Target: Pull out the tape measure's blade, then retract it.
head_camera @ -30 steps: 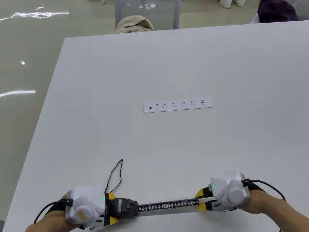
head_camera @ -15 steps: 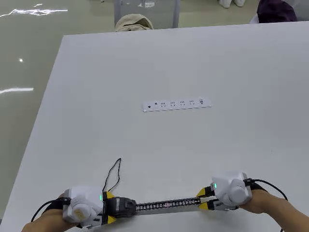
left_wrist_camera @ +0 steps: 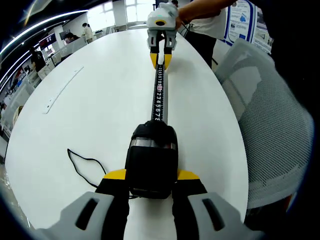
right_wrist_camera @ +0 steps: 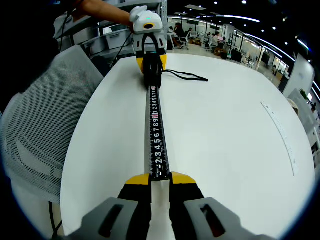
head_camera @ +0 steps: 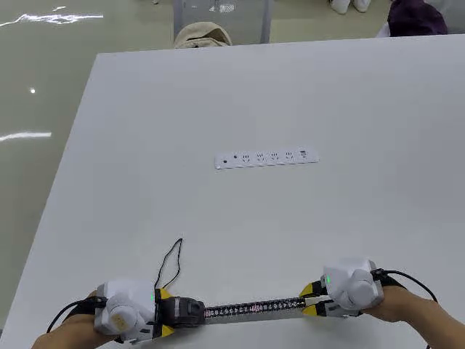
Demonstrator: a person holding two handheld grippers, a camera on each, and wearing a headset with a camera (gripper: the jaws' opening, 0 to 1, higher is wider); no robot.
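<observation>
A black tape measure case rests on the white table near its front edge, and my left gripper is shut on it. The black blade with white numbers runs rightwards to my right gripper, which is shut on the blade's end. The case also shows far off in the right gripper view. A thin black wrist cord trails from the case across the table.
A white power strip lies flat in the middle of the table. A grey mesh chair stands at the table's front edge. Another chair sits at the far edge.
My right gripper has moved further right with the blade's end, so more blade is out. The left gripper and case have stayed put.
</observation>
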